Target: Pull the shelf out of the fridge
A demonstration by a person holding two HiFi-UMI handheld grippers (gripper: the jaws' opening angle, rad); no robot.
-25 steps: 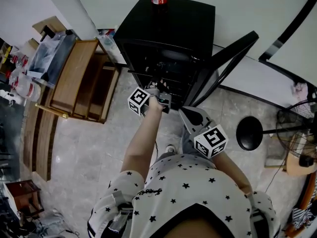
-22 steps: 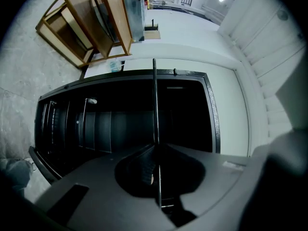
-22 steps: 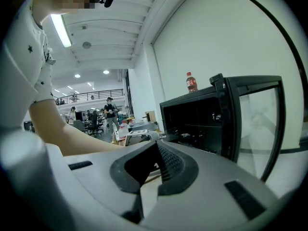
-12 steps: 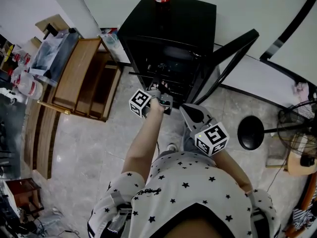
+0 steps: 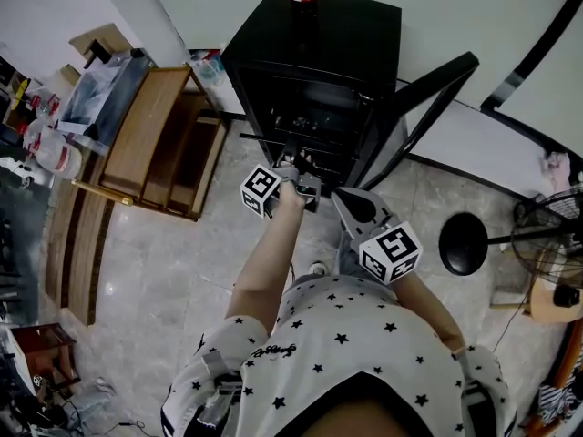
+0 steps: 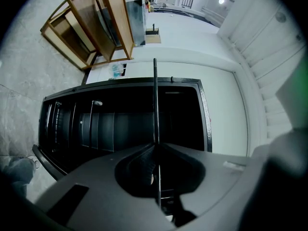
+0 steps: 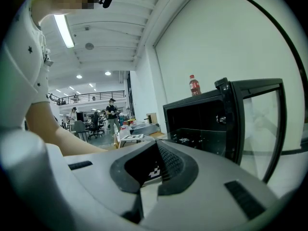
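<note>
Pulling underway?
Yes. Left gripper [image 6: 156, 150] is clamped on the shelf [image 6: 155, 105], held thin-edge-on and reaching into the fridge [image 5: 319, 44].
Next?
Probably a straight, level draw outward. Right gripper [image 7: 156, 146], jaws together and empty, hangs near the door [image 5: 424, 98].

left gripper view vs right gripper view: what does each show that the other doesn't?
Only left gripper view: left gripper shut on the thin shelf edge; wooden rack beside the fridge. Only right gripper view: cola bottle on the fridge top, open door, right gripper shut and empty. Both: the black fridge.
</note>
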